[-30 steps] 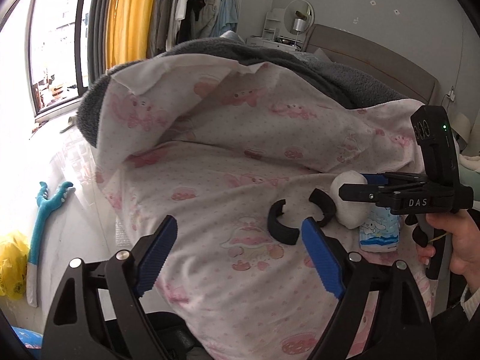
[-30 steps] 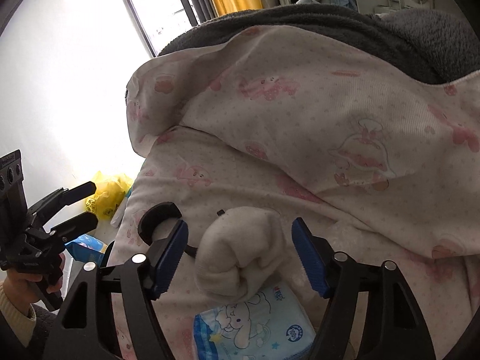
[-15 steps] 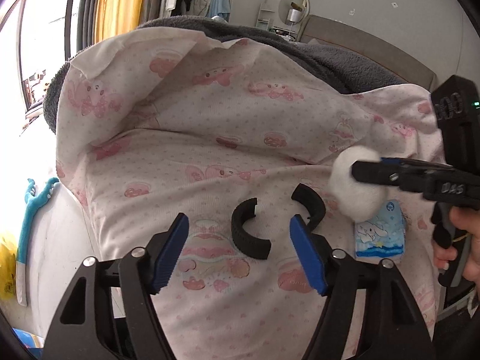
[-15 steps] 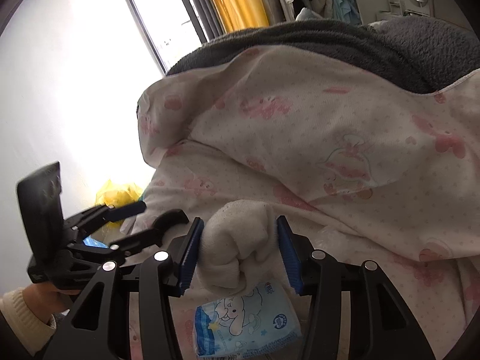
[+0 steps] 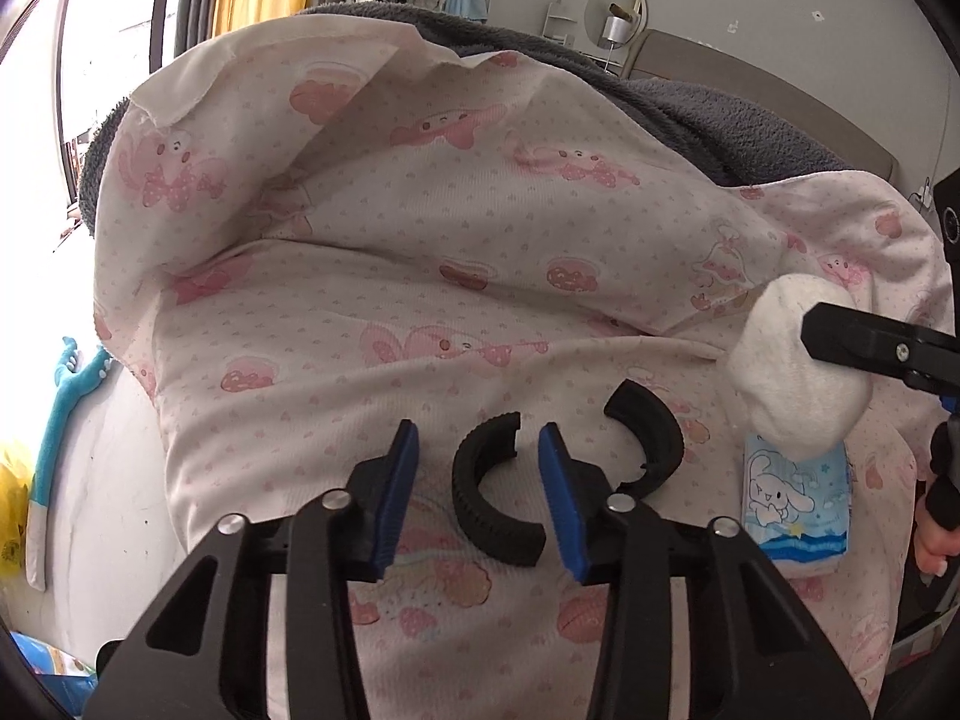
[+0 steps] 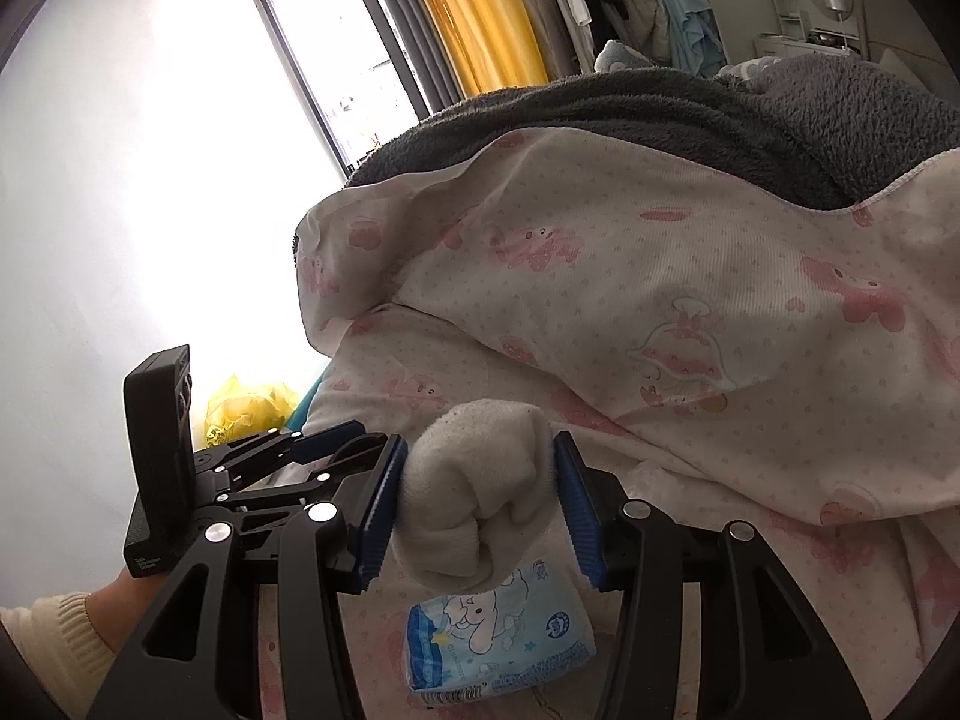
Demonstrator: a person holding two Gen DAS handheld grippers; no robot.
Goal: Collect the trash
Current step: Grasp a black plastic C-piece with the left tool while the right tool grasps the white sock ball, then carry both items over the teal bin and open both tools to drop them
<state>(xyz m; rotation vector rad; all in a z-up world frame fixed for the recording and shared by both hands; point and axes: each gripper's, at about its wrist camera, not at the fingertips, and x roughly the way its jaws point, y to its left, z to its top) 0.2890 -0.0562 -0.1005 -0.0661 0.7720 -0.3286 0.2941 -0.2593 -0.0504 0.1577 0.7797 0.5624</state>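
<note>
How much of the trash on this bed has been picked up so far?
Nothing looks binned yet. The right gripper holds the white sock ball. The left gripper is closing around one black curved piece, not yet pinching it. The second black piece and the blue tissue pack lie on the pink sheet.

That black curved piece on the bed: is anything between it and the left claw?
No. The black curved piece lies bare on the pink bedsheet, already between the closing left claw fingers, not yet pinched.
</note>
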